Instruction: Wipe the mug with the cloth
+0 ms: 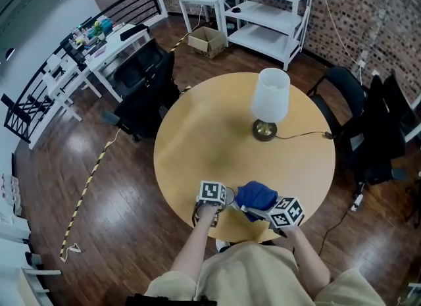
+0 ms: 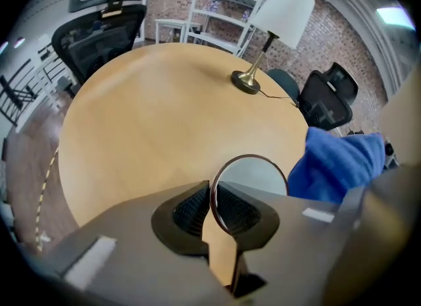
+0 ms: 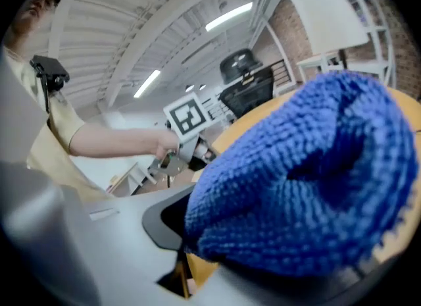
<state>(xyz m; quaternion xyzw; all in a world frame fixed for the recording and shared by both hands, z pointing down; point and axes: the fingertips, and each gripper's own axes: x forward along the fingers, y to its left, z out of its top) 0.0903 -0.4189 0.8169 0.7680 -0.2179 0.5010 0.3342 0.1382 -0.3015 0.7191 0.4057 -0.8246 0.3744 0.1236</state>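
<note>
The mug (image 2: 256, 176) stands on the round wooden table (image 2: 151, 120), seen from above as a pale inside with a thin dark rim. My left gripper (image 2: 210, 198) is shut on its near wall, one ribbed pad inside the rim and one outside. In the head view the left gripper (image 1: 210, 201) covers most of the mug at the table's near edge. The blue knitted cloth (image 3: 302, 179) is bunched in my right gripper (image 3: 187, 245), which is shut on it and lifted off the table. The cloth (image 1: 256, 196) hangs just right of the mug, apart from it.
A table lamp (image 1: 270, 101) with a white shade and brass foot stands at the table's far side, its cord (image 1: 302, 135) running right. Black office chairs (image 1: 141, 81) stand left of the table and more (image 1: 368, 133) on the right. White shelving (image 1: 266, 15) stands behind.
</note>
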